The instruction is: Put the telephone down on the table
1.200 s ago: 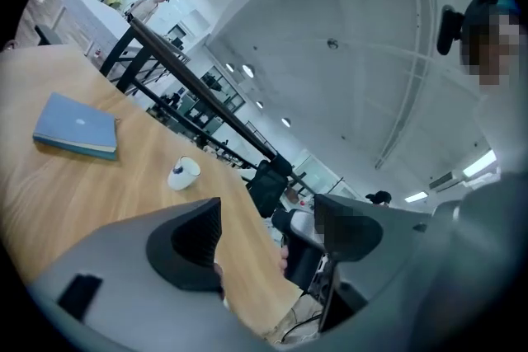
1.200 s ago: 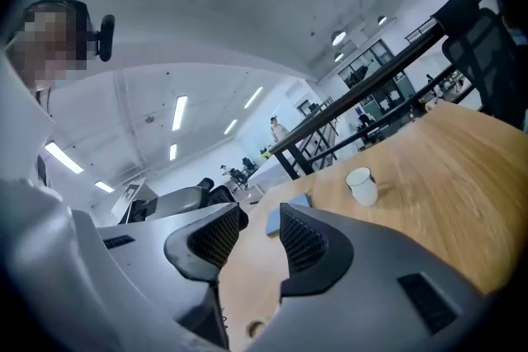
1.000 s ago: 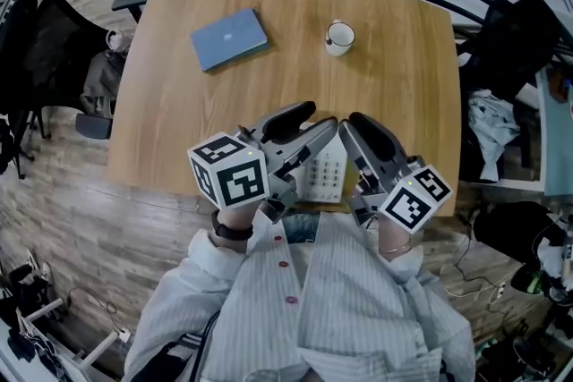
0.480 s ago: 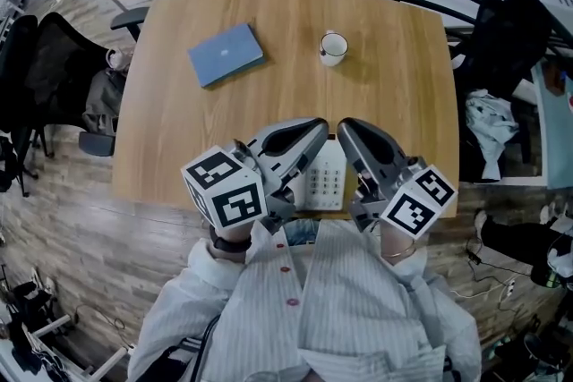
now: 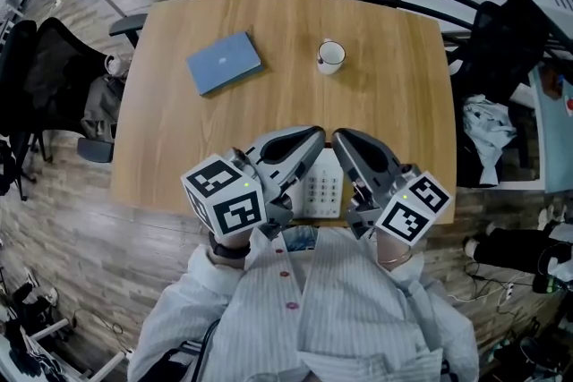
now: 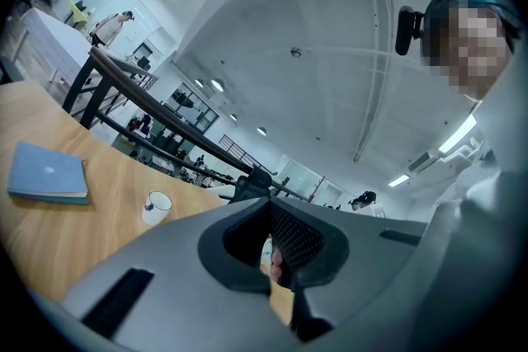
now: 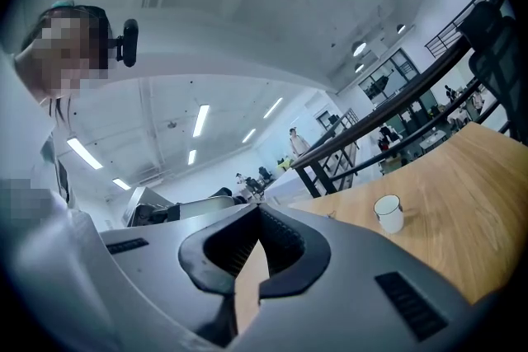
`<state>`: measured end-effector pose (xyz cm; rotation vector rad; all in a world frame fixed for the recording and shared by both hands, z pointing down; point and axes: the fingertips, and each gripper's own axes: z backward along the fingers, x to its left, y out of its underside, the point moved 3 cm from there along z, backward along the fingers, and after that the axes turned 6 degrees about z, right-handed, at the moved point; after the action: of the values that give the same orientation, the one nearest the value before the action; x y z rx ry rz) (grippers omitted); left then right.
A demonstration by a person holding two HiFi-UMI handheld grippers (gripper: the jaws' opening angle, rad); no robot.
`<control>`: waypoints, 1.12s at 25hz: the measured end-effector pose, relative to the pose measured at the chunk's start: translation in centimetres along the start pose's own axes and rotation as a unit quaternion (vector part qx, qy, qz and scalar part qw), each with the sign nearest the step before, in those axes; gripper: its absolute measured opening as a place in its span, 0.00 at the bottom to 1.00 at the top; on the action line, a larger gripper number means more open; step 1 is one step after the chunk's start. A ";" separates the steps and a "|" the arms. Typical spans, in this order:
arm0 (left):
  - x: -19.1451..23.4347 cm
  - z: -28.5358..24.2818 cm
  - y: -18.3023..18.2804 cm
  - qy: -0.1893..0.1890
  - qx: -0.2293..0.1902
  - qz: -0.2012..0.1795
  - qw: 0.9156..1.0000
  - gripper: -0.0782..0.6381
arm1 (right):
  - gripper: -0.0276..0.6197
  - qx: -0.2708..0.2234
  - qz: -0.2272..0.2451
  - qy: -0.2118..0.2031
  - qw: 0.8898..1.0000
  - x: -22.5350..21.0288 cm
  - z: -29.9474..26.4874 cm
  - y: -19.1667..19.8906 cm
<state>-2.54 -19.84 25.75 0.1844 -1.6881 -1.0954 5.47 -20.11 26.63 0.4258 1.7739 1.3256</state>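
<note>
Left tool [image 5: 313, 135] and right tool [image 5: 340, 137], both clenched on nothing, flank the white telephone [image 5: 322, 185] at the near edge of the tabletop [image 5: 403, 103]; a careless nudge could knock it off.

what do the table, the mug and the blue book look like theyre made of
The table looks like wood or wood-look laminate with a matte finish: lengthwise grain lines show, though solid or veneer can't be told. The mug is probably glazed ceramic or enamel: white, smooth, with a thin dark rim. The blue book likely has a card or plastic cover: flat, even-coloured, fairly dull.
</note>
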 end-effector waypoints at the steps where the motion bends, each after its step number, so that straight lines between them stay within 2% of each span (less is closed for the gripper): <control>1: 0.1 0.0 0.1 -0.002 0.000 -0.001 1.000 0.12 | 0.10 0.000 -0.001 0.000 1.000 0.0 0.0 0.1; 18: 2.1 0.2 0.5 -0.035 0.004 0.008 0.999 0.12 | 0.09 0.015 -0.010 0.001 1.000 -0.6 -0.5 1.2; 28: 2.5 0.1 0.7 -0.040 0.009 0.021 0.999 0.12 | 0.09 0.022 -0.013 0.004 1.000 -0.5 -0.5 1.4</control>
<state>-3.47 -20.88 27.97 0.1175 -1.7668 -1.0681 5.05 -20.25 28.14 0.4216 1.8122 1.2744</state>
